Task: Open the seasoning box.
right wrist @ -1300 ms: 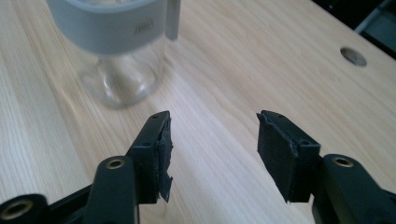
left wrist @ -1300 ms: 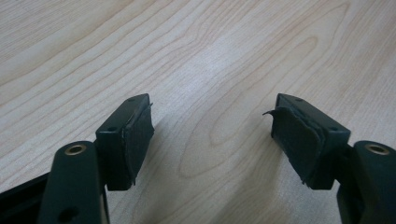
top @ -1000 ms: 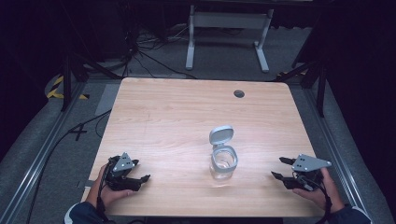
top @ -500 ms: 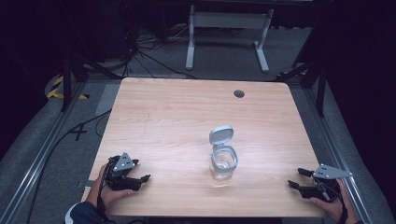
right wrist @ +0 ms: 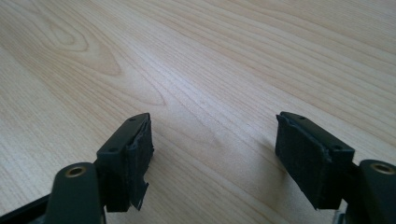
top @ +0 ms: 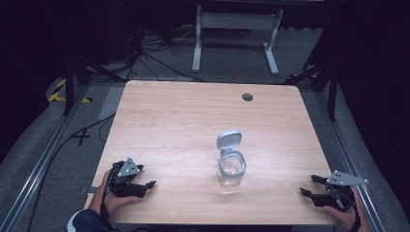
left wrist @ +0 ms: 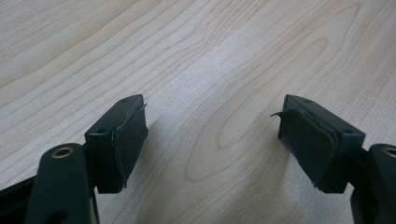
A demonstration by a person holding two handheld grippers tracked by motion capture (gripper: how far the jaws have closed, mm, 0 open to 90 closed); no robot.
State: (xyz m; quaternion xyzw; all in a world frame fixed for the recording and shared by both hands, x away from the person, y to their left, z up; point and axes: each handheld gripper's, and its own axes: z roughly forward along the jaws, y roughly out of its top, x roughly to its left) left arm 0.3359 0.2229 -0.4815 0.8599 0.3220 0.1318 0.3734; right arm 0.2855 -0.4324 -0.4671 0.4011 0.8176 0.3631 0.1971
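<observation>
While high view shows jar [top: 231,168] | both tongs agape, empty; right tongs [top: 309,185] just widened.

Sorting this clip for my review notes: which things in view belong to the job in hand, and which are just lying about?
Job in hand:
- clear jar with its grey flip lid open
- left tongs, open
- right tongs, open, nothing between them

Just about:
- wooden table with its cable hole
- white stand behind
- floor cables

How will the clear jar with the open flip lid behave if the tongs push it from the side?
The clear jar looks rigid, perhaps glass or hard plastic, so it should keep its shape. Its raised lid may make it slightly tip-prone. On the smooth wooden table it would probably slide first.
</observation>
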